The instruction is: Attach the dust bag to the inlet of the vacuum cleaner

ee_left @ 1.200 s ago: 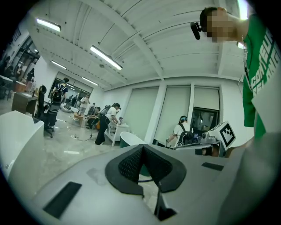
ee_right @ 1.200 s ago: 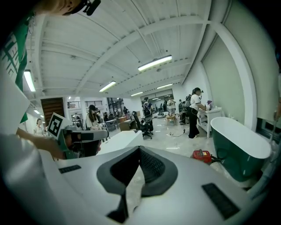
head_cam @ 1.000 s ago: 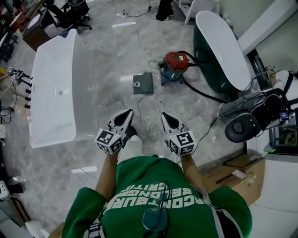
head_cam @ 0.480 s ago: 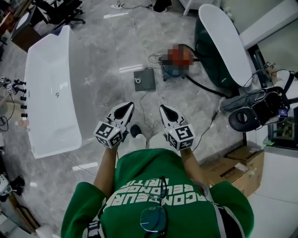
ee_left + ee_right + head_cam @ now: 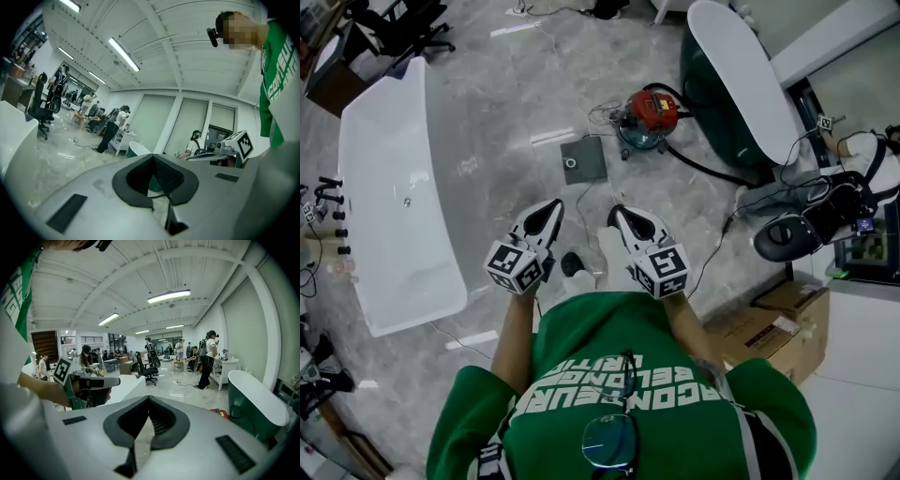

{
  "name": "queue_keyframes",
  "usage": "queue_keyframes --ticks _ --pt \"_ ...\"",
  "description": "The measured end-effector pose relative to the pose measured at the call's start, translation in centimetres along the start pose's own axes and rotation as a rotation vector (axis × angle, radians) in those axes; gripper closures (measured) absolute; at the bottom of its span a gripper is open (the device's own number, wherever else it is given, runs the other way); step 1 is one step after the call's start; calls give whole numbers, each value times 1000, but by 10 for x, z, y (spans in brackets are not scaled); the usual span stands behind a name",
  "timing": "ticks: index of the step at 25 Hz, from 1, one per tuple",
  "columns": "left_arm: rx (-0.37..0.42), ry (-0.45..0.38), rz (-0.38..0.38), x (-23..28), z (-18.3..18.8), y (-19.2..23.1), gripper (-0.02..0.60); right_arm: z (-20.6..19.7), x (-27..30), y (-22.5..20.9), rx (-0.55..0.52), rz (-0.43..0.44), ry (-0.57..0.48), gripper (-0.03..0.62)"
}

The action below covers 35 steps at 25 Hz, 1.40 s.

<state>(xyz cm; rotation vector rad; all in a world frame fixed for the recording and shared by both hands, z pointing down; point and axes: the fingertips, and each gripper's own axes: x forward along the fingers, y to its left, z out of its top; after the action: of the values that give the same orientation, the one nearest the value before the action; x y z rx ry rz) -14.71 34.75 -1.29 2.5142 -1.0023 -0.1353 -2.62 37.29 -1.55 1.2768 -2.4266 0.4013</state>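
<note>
The vacuum cleaner (image 5: 649, 119), red on top with a blue base, stands on the marble floor ahead of me. It also shows as a red patch (image 5: 220, 413) in the right gripper view. A grey square dust bag (image 5: 583, 159) with a round hole lies flat on the floor just left of it. My left gripper (image 5: 549, 212) and right gripper (image 5: 617, 216) are held side by side in front of my chest, well short of the bag. Both are shut with nothing between the pads, as the left gripper view (image 5: 152, 157) and right gripper view (image 5: 149, 398) show.
A long white bathtub (image 5: 389, 197) lies to the left. A green tub with a white rim (image 5: 741, 84) stands at the right, and the vacuum's black hose (image 5: 703, 173) runs towards it. Black equipment (image 5: 797, 234) and a cardboard box (image 5: 773, 333) sit at the right. People stand far off.
I have stepped forward, so both grippers sit a little nearer the dust bag and the vacuum. The jaws stay shut and empty.
</note>
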Motion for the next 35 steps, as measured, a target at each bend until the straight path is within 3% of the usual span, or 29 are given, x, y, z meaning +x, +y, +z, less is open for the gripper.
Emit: queue_keyframes --ticks 5,14,22,29,35 --pt "-6 -16 2 11 3 13 578 5 18 -9 -40 5 4 586" --pt "-24 -16 29 54 20 46 578 25 68 -48 28 50 -19 586" --pt "-11 16 51 129 40 92 578 44 125 -116 35 79 -16 586" --pt "50 53 42 199 75 111 578 65 164 -178 75 109 -18 586" --pt "61 101 72 238 82 126 578 70 189 -223 110 142 -13 586"
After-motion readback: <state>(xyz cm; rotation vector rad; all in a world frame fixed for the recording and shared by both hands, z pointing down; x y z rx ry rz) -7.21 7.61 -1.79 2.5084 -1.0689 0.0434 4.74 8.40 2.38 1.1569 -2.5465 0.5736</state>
